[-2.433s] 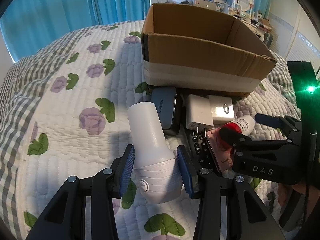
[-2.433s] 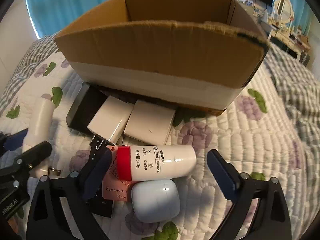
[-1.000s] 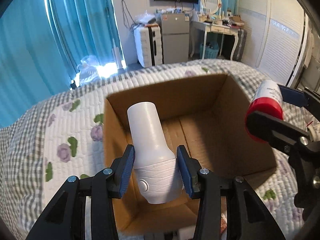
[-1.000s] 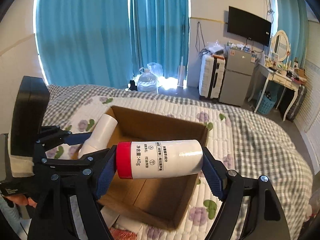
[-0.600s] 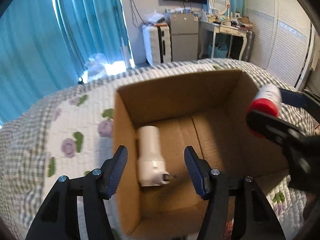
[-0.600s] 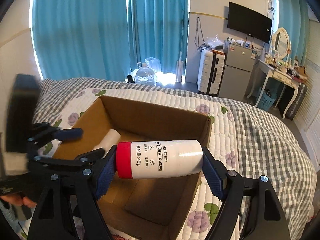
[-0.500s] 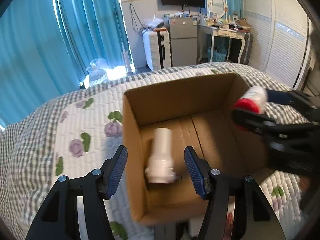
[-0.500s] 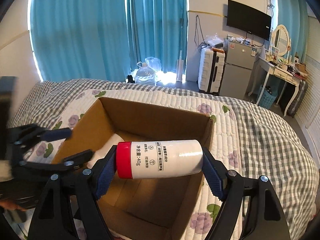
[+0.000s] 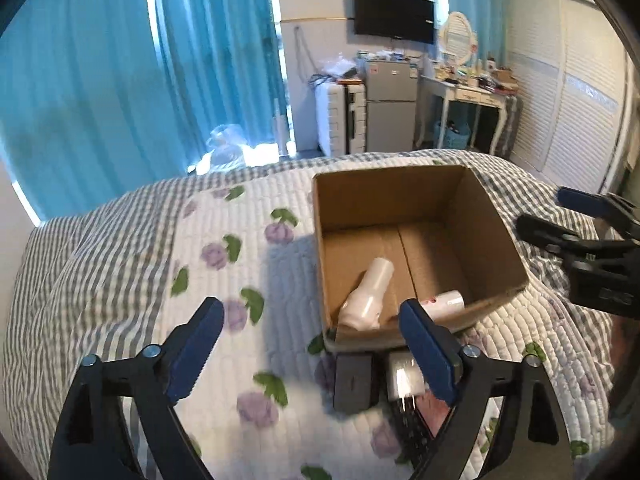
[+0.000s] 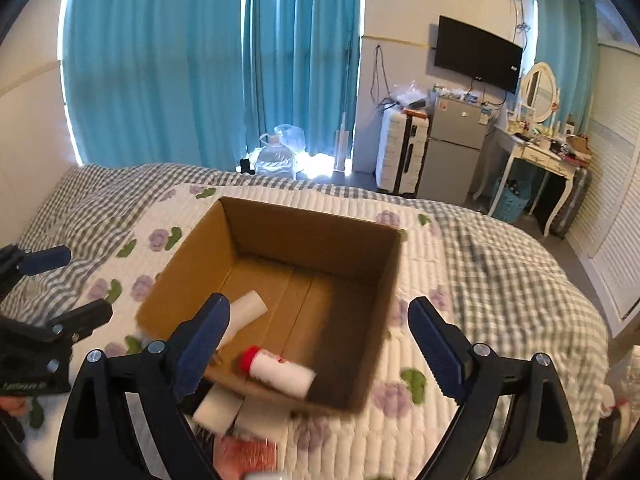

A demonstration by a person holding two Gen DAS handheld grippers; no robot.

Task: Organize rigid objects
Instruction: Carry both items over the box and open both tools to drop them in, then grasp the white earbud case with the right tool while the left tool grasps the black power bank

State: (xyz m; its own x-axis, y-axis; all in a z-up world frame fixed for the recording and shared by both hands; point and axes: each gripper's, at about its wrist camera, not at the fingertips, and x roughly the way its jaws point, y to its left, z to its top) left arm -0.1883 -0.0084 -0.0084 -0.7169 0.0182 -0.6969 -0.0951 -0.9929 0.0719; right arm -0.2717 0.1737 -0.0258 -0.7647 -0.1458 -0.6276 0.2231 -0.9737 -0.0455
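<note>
An open cardboard box (image 9: pixel 400 188) stands on the quilted bed; it also shows in the right wrist view (image 10: pixel 312 224). Inside lie a white flared device (image 9: pixel 366 296) (image 10: pixel 246 312) and a white bottle with a red cap (image 10: pixel 280 370), whose end shows in the left wrist view (image 9: pixel 446 302). My left gripper (image 9: pixel 312 344) is open and empty, above the bed to the left of the box. My right gripper (image 10: pixel 320 340) is open and empty above the box's near edge. Each gripper shows in the other's view, the right (image 9: pixel 576 220) and the left (image 10: pixel 52 288).
In front of the box on the quilt lie a dark power bank (image 9: pixel 354 382), a white plug charger (image 9: pixel 402 378), white blocks (image 10: pixel 218 406), a remote and a pink card (image 10: pixel 244 454). Blue curtains, a fridge and a dressing table stand beyond the bed.
My right gripper opened and the red-capped bottle dropped into the box. Both grippers pulled up and back from the box; the left moved leftward. The white device lies in the box.
</note>
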